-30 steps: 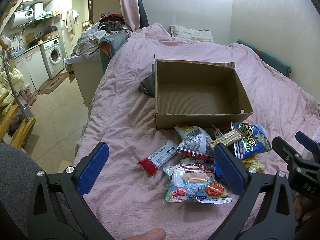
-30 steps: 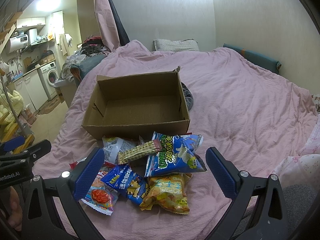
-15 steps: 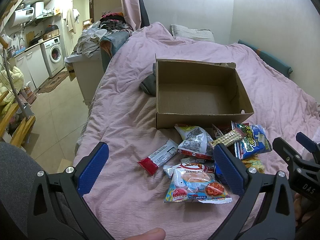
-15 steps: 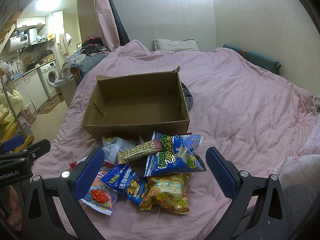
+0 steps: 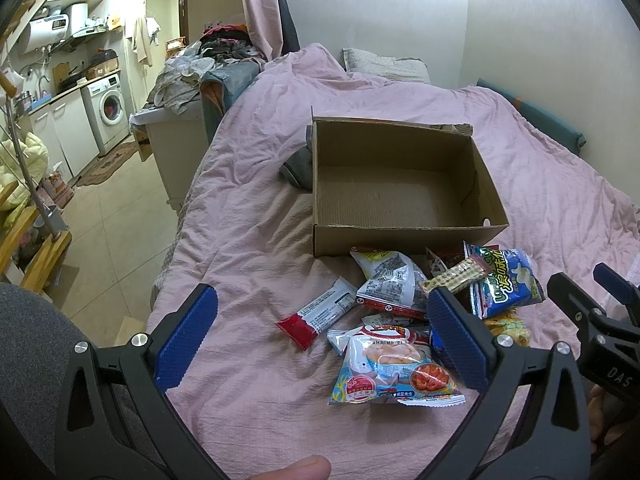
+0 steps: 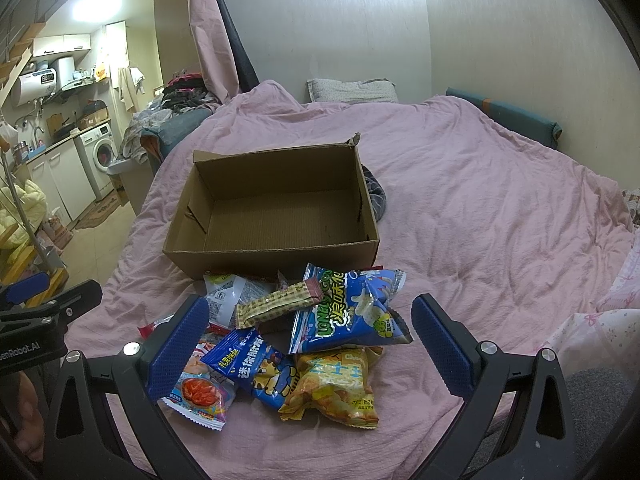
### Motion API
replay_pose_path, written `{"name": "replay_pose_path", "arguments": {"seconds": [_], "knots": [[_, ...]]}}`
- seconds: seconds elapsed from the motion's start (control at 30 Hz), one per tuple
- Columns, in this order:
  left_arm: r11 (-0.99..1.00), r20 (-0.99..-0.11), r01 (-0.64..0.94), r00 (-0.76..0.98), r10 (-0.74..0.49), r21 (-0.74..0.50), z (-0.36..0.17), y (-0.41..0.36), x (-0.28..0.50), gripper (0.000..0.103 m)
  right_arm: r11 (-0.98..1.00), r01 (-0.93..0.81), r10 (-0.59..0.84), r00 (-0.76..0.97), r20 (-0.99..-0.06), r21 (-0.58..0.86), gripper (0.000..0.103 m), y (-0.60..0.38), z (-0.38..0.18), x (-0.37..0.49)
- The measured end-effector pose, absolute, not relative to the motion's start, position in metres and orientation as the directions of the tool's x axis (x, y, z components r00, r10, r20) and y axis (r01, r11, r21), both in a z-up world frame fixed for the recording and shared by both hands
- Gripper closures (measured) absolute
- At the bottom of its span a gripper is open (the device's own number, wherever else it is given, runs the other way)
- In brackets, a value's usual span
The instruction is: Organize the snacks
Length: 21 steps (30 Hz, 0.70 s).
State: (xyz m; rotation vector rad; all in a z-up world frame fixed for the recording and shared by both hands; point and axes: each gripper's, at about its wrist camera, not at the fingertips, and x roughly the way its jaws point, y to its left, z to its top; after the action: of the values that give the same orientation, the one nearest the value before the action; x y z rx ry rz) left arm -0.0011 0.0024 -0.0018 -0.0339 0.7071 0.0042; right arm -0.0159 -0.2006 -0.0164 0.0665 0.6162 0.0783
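A pink blanket [image 6: 480,208] covers the bed. A gray cloth [image 5: 298,166] peeks out from behind the cardboard box [image 5: 400,236], at its 9 o'clock side in the left view. A pillow [image 6: 352,90] lies far back by the wall, and a washing machine [image 5: 110,106] stands off at 10 o'clock.

The box sits open on the blanket, with only its bare brown floor showing inside.

The snacks lie in a heap just in front of the box, at its 6 o'clock. A red and white bar [image 5: 318,312] lies alone at the heap's 9 o'clock side. The shrimp chips bag [image 5: 392,368] is nearest the left tongs. A thin wafer bar [image 6: 278,304] rests on top of the big blue bag [image 6: 352,312]. A yellow bag [image 6: 336,384] and a small blue bear bag [image 6: 256,368] touch each other.

The left gripper [image 5: 324,344] hangs low over the blanket, its blue fingers wide apart and holding nothing. The right gripper [image 6: 306,346] hangs over the heap, fingers wide apart too, touching nothing.
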Motion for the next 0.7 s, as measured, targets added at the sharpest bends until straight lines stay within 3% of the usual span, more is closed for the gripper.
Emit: {"name": "replay_pose_path", "arguments": {"seconds": [0.7], "knots": [[0.999, -0.648, -0.003, 0.762, -0.02, -0.035, -0.0004, 0.006, -0.0048, 0.0, 0.995, -0.05, 0.09, 0.817, -0.57, 0.086, 0.0, -0.2009, -0.0127, -0.0168]]}}
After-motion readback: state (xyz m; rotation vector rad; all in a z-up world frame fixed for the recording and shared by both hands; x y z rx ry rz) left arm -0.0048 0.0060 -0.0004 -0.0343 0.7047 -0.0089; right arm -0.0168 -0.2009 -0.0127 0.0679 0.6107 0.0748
